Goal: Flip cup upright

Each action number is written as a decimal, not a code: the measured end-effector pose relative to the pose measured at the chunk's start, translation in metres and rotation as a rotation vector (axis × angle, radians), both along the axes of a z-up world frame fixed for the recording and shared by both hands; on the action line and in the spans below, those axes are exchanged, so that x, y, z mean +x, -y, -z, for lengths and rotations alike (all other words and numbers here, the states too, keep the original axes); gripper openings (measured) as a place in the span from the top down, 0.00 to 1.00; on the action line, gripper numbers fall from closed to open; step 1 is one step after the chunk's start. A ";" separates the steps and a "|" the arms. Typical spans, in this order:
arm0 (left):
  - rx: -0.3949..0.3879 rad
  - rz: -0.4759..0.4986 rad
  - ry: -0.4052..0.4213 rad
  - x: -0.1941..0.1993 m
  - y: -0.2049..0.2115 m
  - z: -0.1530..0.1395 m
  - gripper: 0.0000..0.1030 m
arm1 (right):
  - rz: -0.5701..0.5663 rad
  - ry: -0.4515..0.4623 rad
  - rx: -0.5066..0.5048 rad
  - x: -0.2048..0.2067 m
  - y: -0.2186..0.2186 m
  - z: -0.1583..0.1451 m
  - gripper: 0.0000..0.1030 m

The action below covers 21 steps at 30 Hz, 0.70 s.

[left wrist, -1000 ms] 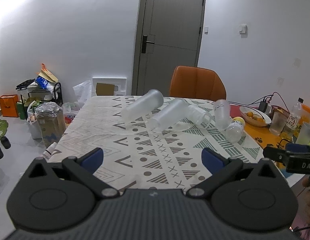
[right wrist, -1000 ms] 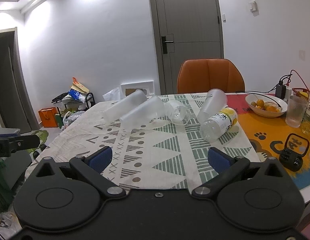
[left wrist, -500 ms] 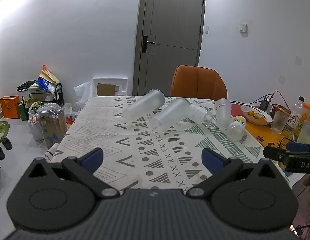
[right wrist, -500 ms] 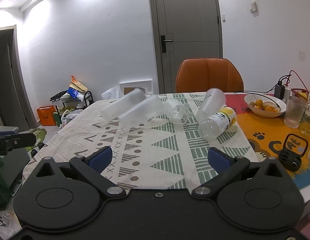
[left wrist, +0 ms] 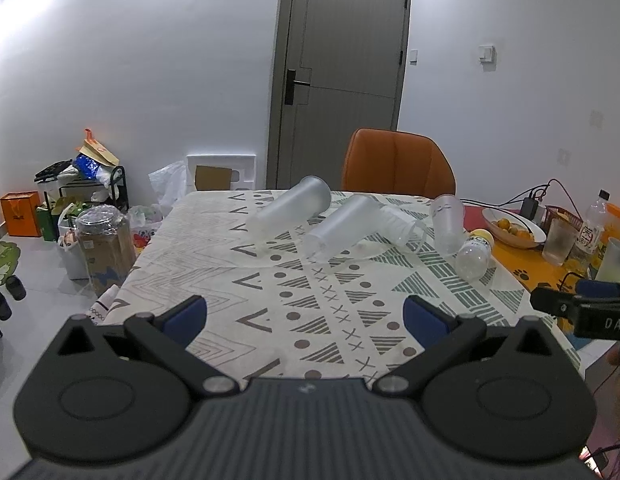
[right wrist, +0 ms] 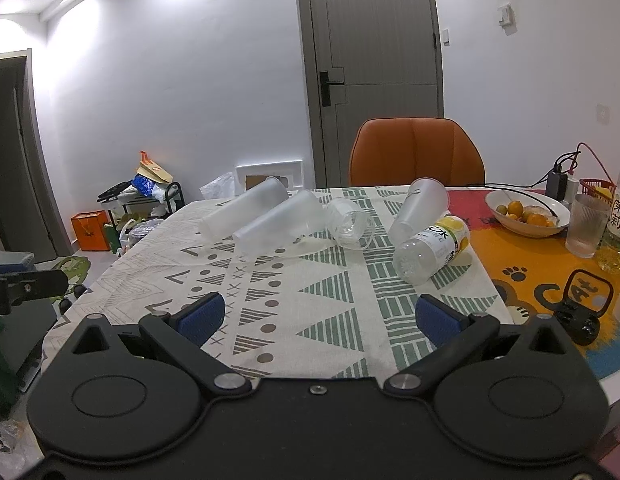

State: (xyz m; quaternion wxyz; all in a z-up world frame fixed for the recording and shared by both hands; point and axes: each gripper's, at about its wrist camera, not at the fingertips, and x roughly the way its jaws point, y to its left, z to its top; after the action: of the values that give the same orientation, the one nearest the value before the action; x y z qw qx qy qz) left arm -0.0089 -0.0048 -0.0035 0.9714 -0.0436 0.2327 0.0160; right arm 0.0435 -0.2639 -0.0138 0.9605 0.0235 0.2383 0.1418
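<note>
Hovering released and empty above the near edge of the desk point(right wrist: 462, 280), both the left claw point(left wrist: 304, 314) and right claw point(right wrist: 324, 314) have barely shifted, so the tipped frosted cups point(right wrist: 281, 222) at the far end await a first grasp.

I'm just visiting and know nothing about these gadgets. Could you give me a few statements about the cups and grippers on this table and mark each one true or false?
1. Both grippers are open and hold nothing. True: the left gripper and right gripper have jaws spread, with nothing between them.
2. The frosted cups stand upright. False: they lie on their sides on the tablecloth.
3. A plastic bottle with a yellow label lies on its side. True.
4. The bowl is empty. False: it holds orange fruit.
5. The orange chair is at the table's near edge. False: it is at the far side.
</note>
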 end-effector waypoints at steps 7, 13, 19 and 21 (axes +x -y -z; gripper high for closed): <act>0.004 -0.005 -0.002 0.000 -0.002 0.000 0.00 | 0.000 0.000 -0.006 0.001 0.001 0.000 0.00; -0.001 -0.003 -0.004 -0.001 -0.002 0.000 0.00 | 0.001 -0.002 -0.011 0.001 0.000 0.001 0.00; -0.005 -0.001 -0.007 -0.001 -0.002 0.001 0.00 | 0.003 -0.002 -0.012 0.001 0.000 0.001 0.00; -0.006 0.000 -0.010 -0.001 -0.003 0.002 0.00 | 0.002 -0.002 -0.012 0.002 0.000 0.001 0.00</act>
State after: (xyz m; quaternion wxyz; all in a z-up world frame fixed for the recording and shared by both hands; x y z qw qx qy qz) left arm -0.0103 -0.0022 -0.0056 0.9701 -0.0464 0.2376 0.0154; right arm 0.0451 -0.2640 -0.0151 0.9605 0.0183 0.2401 0.1395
